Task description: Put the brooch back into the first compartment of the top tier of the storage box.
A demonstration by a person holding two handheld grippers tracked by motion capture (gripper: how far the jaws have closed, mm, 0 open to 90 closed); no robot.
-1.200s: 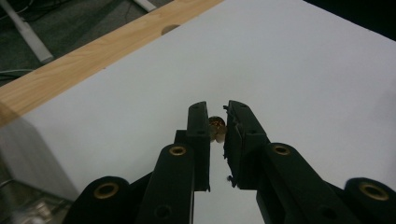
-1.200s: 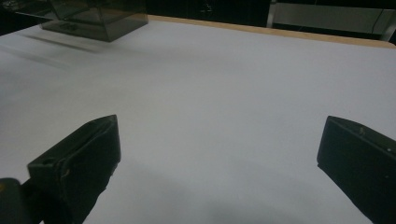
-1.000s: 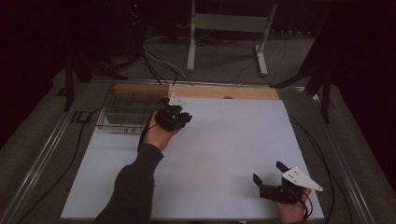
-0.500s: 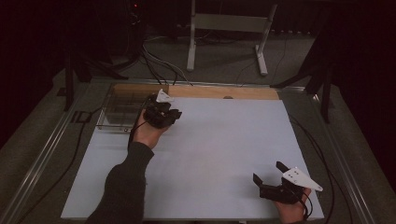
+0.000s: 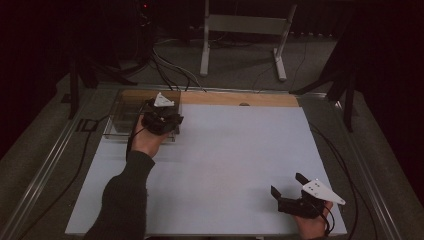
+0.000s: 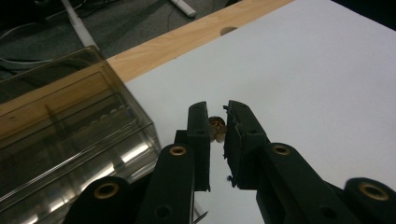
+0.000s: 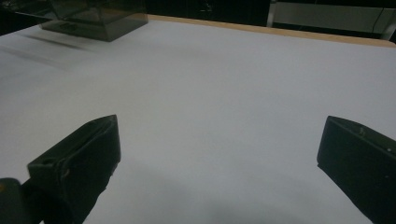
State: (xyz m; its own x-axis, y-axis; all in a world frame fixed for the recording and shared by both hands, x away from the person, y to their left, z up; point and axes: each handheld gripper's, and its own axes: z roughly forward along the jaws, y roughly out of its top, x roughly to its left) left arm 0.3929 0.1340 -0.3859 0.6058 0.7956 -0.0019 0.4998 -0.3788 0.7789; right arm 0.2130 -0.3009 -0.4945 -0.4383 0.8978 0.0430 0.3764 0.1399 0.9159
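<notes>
Brass bit [image 6: 216, 127] sits pinched between left gripper [image 6: 217, 128] jaws, clear in its own view; from above it's hidden under left gripper [image 5: 162, 117], which is at the near right corner of the clear box [image 5: 120, 112], far left. Right gripper [image 5: 291, 187] near right, jaws wide, nothing in them. White sheet [image 5: 235, 150] open between them. Wood strip [image 5: 235, 98] runs along far edge.
</notes>
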